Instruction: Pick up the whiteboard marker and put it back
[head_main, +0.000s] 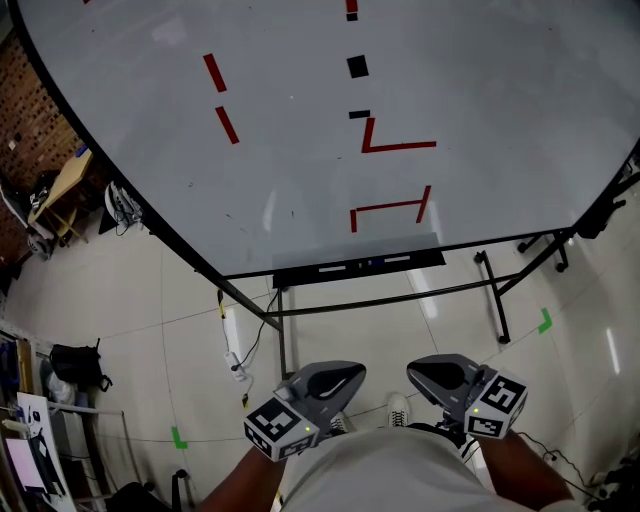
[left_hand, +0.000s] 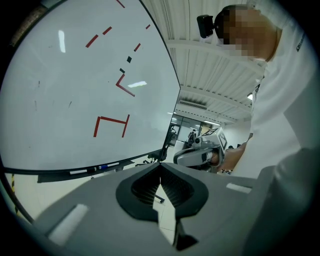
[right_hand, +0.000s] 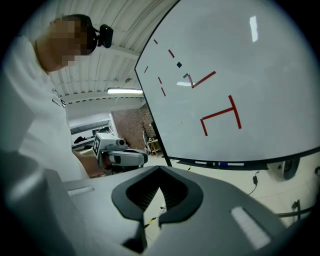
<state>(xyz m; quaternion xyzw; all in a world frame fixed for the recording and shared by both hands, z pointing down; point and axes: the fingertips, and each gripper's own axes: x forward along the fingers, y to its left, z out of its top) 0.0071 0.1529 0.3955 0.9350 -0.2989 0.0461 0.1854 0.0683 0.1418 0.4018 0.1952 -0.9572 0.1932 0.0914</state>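
Observation:
Several whiteboard markers (head_main: 362, 265) lie in the black tray (head_main: 295, 275) under the whiteboard (head_main: 300, 150), white ones with a blue one (left_hand: 102, 167) among them. They also show as small marks in the right gripper view, the blue marker (right_hand: 222, 164) amid white ones. My left gripper (head_main: 352, 372) and right gripper (head_main: 415, 370) hang side by side near my waist, well short of the tray. Both are shut with nothing in them; the left gripper (left_hand: 160, 167) and right gripper (right_hand: 160, 170) have their tips touching. Each sees the other: right gripper (left_hand: 197, 155), left gripper (right_hand: 120, 157).
The board carries red lines (head_main: 390, 210) and small black marks (head_main: 357, 67). Its black stand legs (head_main: 490, 295) spread over the tiled floor. A power strip and cable (head_main: 235, 350) lie at the left leg. Bags and a desk (head_main: 60, 190) crowd the left; green tape (head_main: 544, 320) marks the floor.

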